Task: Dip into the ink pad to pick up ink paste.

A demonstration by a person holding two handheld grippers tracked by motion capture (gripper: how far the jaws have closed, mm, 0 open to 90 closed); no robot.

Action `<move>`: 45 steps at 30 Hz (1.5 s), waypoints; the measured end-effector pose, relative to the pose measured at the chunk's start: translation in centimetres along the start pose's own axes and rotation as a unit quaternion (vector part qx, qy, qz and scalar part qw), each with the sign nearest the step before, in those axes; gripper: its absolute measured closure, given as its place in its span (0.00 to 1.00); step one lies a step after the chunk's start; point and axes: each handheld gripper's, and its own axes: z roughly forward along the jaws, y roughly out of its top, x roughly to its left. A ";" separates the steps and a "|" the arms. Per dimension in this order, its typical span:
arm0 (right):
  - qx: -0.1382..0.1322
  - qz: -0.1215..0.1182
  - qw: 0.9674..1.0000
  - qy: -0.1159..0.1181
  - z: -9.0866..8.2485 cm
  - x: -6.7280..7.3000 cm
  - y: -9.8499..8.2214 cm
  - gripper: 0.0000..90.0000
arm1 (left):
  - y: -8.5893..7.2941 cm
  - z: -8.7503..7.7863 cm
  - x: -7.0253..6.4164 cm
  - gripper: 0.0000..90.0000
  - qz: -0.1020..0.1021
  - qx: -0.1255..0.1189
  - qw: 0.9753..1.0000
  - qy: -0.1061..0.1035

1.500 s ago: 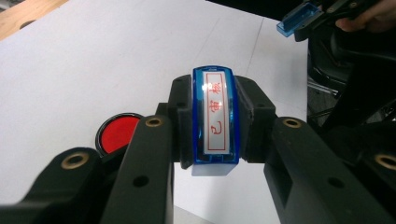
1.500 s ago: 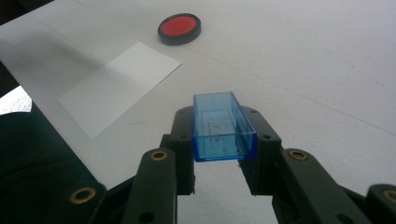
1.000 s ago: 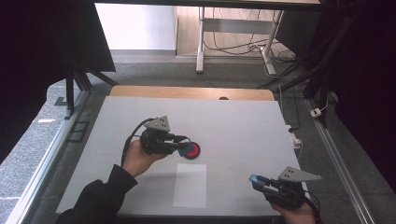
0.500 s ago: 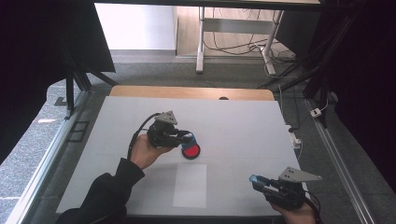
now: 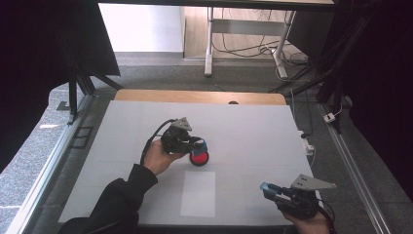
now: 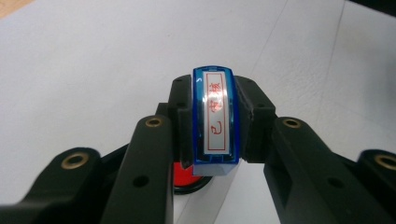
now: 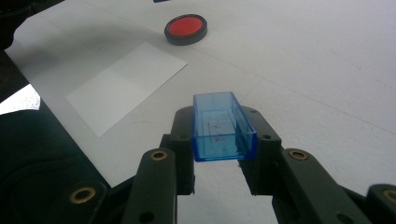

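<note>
My left gripper (image 5: 197, 145) is shut on a blue stamp (image 6: 213, 120) whose white label carries red characters. The stamp (image 5: 200, 146) hangs just over a round red ink pad (image 5: 198, 158) in a black case. In the left gripper view the pad (image 6: 184, 176) peeks out beneath the stamp's lower end; I cannot tell whether they touch. My right gripper (image 5: 268, 188) rests near the table's front right edge, shut on a clear blue stamp cap (image 7: 223, 126) with its hollow side up. A white sheet of paper (image 5: 198, 193) lies flat between the two grippers.
The white tabletop (image 5: 253, 131) has a wooden strip along its far edge. In the right gripper view the ink pad (image 7: 186, 28) lies beyond the paper (image 7: 126, 85). A dark sleeve (image 5: 112, 204) comes in at the bottom left. Cables run off the table's right side.
My left gripper has carried the stamp a little right and forward, onto the ink pad. The right gripper and cap have stayed put.
</note>
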 end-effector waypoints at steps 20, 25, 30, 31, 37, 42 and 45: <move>0.005 -0.004 1.000 0.001 0.0 0.1 0.0 0.76 | -0.9 3.0 1.4 0.78 -0.031 0.050 0.998 0.017; 0.006 -0.004 1.000 0.001 0.0 0.1 0.0 0.76 | -1.2 3.2 1.8 0.78 -0.042 0.053 0.998 0.018; 0.005 -0.005 1.000 0.001 0.1 0.1 0.0 0.76 | -1.2 3.3 1.8 0.78 -0.048 0.051 0.997 0.018; 0.006 -0.005 1.000 0.001 0.1 0.1 0.0 0.76 | -1.2 3.3 1.8 0.78 -0.043 0.053 0.998 0.019; 0.008 -0.007 1.000 -0.001 0.1 0.1 0.0 0.76 | -1.3 3.3 1.2 0.78 -0.020 0.054 0.998 0.031; 0.008 -0.007 1.000 0.000 0.1 0.1 0.0 0.76 | -1.2 3.4 0.3 0.78 0.015 0.063 0.996 0.054; 0.008 -0.008 1.000 0.000 0.1 0.2 0.0 0.76 | -1.0 3.6 -0.3 0.78 0.031 0.068 0.995 0.067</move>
